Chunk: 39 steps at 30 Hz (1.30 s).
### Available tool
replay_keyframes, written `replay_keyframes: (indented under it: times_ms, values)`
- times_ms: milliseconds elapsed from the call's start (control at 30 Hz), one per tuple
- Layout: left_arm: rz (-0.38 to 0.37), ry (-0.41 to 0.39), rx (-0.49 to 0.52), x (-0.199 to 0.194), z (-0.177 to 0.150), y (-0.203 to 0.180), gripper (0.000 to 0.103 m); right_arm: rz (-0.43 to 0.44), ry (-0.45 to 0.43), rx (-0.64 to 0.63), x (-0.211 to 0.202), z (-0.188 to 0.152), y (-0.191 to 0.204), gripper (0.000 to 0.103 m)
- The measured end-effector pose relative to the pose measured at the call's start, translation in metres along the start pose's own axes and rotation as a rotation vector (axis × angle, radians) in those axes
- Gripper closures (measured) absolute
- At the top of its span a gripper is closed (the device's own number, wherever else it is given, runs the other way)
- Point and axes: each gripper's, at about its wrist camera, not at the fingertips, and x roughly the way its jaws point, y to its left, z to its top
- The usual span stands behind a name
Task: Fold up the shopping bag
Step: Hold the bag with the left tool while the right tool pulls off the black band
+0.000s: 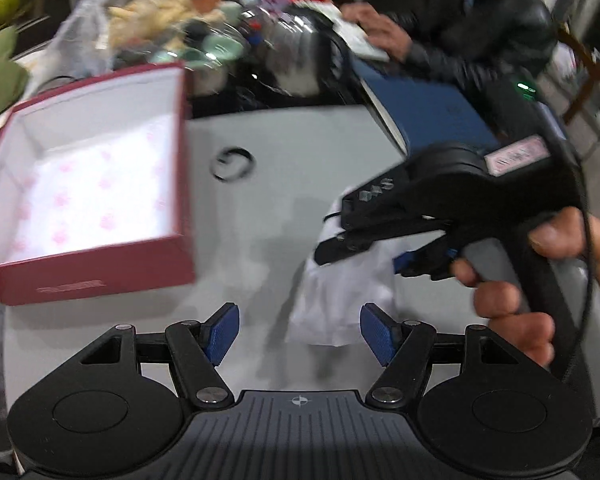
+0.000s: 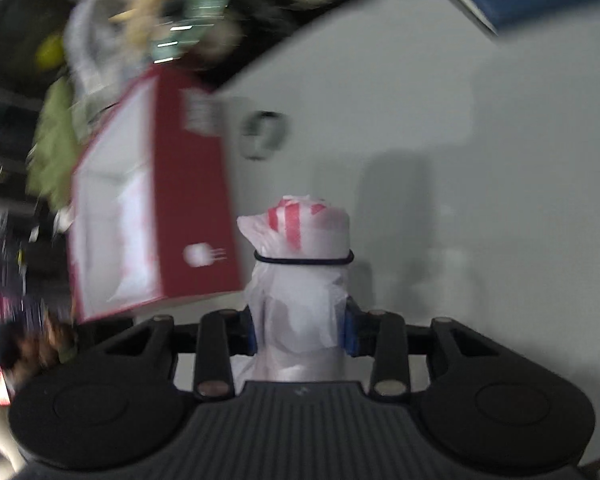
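The shopping bag (image 2: 300, 280) is a white plastic bag with red stripes, rolled into a tight bundle with a black elastic band (image 2: 304, 260) around it. My right gripper (image 2: 300, 328) is shut on the bundle and holds it above the white table. In the left wrist view the bag (image 1: 340, 292) hangs white and crumpled under the right gripper (image 1: 364, 240). My left gripper (image 1: 300, 334) is open and empty, just left of and below the bag.
An open red box (image 1: 88, 196) with a white, pink-patterned lining stands at the left on the white table (image 1: 284, 152). A loose black elastic band (image 1: 233, 164) lies beyond it. A blue folder (image 1: 428, 108), a kettle (image 1: 300, 52), cluttered items and a seated person (image 1: 480, 12) are behind.
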Motion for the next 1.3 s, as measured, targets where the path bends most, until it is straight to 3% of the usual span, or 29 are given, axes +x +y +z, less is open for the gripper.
replay_keyframes:
  times_ms: [67,167,333,500,633,700,800,900,1000,1233,1300]
  values:
    - [-0.002,0.026,0.03,0.009,-0.003,-0.018,0.035,0.004,0.018,0.033,0.01,0.001,-0.02,0.057]
    - [0.025,0.056,0.037,0.018,-0.005,-0.034,0.035,0.003,0.018,0.028,0.007,-0.001,-0.036,0.037]
    - [0.057,0.041,-0.005,0.02,-0.003,-0.042,0.035,0.036,0.018,-0.051,-0.021,0.003,-0.052,0.033]
    - [0.008,0.001,-0.117,0.028,0.0,-0.036,0.035,-0.051,-0.104,-0.372,-0.054,0.01,-0.051,0.045]
    - [0.091,0.032,-0.024,0.047,0.001,-0.058,0.036,-0.048,-0.215,-0.713,-0.073,0.001,-0.035,0.045]
    - [0.138,0.063,-0.002,0.065,0.003,-0.064,0.061,-0.06,-0.233,-0.846,-0.072,-0.003,-0.023,0.056]
    - [0.027,0.081,-0.106,0.075,-0.004,-0.059,0.069,-0.093,-0.171,-1.005,-0.058,-0.007,-0.006,0.085]
    - [0.04,0.061,-0.058,0.075,-0.01,-0.068,0.069,-0.071,-0.088,-1.097,-0.042,-0.011,0.004,0.085]
    - [0.022,0.056,-0.098,0.075,-0.011,-0.062,0.069,-0.049,-0.016,-1.168,-0.031,-0.014,0.009,0.085]
    - [0.007,0.077,-0.125,0.081,-0.006,-0.055,0.069,-0.082,0.045,-1.293,-0.011,-0.016,0.014,0.081]
    - [0.011,0.089,-0.104,0.087,-0.001,-0.056,0.069,-0.101,0.044,-1.336,-0.009,-0.02,0.015,0.085]
